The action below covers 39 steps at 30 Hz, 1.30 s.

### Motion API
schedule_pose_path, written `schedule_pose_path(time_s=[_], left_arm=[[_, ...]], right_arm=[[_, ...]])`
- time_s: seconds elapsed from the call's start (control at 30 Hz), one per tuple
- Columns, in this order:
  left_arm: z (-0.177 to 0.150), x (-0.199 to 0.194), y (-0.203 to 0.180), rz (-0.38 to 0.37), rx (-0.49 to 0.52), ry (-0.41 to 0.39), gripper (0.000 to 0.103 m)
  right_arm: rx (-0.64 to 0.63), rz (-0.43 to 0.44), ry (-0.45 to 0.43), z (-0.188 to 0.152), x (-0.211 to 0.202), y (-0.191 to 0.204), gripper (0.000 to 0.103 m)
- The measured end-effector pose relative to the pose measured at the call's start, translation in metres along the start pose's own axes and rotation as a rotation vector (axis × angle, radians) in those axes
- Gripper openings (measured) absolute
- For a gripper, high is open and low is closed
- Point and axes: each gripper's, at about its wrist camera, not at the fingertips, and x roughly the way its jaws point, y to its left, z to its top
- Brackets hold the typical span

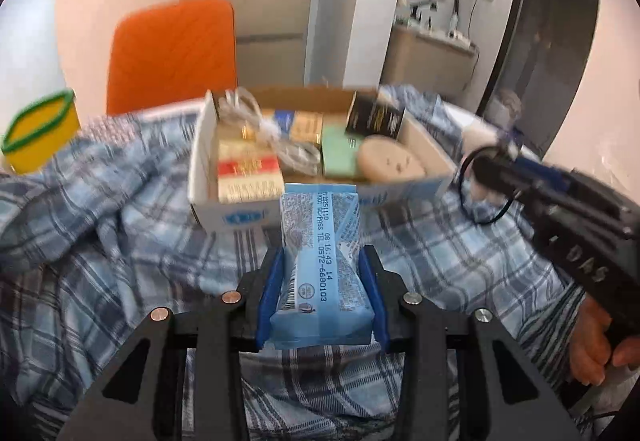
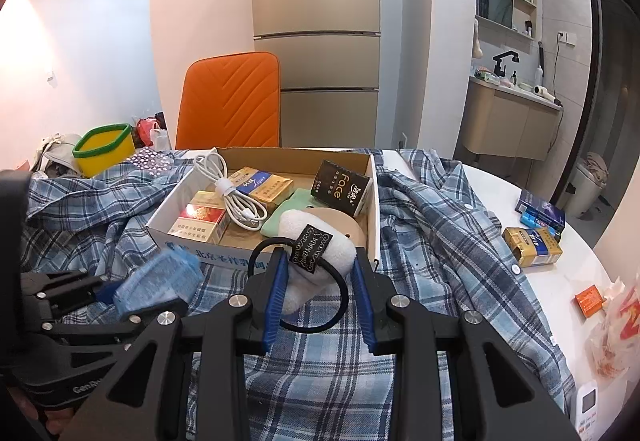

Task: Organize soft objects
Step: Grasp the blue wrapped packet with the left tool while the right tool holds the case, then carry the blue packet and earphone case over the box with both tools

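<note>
Tissue pack (image 1: 322, 265), light blue and printed, is held lengthwise between the blue pads (image 1: 272, 297) of the left gripper (image 1: 322, 297), its far end projecting toward the cardboard box (image 1: 224, 217) just ahead. The pack is clamped on both long sides and is carried above the plaid shirt (image 1: 120, 209) spread over the table.

A white fluffy hair tie (image 2: 316, 261), fitted with a black elastic loop and a black label, is gripped between the pads of the right gripper (image 2: 320, 281); it is held at the near right corner of the box, above the shirt.

Inside the box, cigarette packs (image 2: 200, 221), a white cable (image 2: 236, 197), a green cloth (image 2: 288, 213) and a black tissue pack (image 2: 340, 187) are seen. A yellow container (image 2: 105, 153) stands beyond the shirt to the left.
</note>
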Motion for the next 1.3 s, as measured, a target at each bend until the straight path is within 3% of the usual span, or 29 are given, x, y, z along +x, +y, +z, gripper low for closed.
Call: schedule_pose_path(time_s=[0.13,0.2,0.6,0.97,1.07,1.23,1.3], left_arm=[[0.004,-0.018,-0.004,0.024,0.025,-0.114,0.037],[0.004,-0.023,-0.007,0.061,0.04,-0.132,0.037],[0.02,-0.057,-0.017,0.097,0.05,-0.272,0.037],[0.064,-0.096,-0.023,0.142,0.049,-0.401,0.037],[0.082,-0.096,-0.025,0.178,0.056,-0.396,0.037],[0.119,-0.096,-0.024,0.169,0.017,-0.396,0.037],[0.131,-0.097,-0.028,0.216,0.025,-0.415,0.037]], right_arm=[[-0.006,0.003,-0.013,0.001,-0.003,0.002,0.033],[-0.009,0.004,-0.02,0.001,-0.005,0.002,0.033],[0.01,0.013,-0.094,0.014,-0.033,-0.001,0.033],[-0.028,-0.024,-0.274,0.061,-0.088,-0.002,0.033],[-0.036,-0.036,-0.328,0.079,-0.101,0.0,0.033],[0.004,-0.021,-0.377,0.115,-0.112,-0.003,0.033],[0.018,0.0,-0.376,0.129,-0.11,-0.005,0.033]])
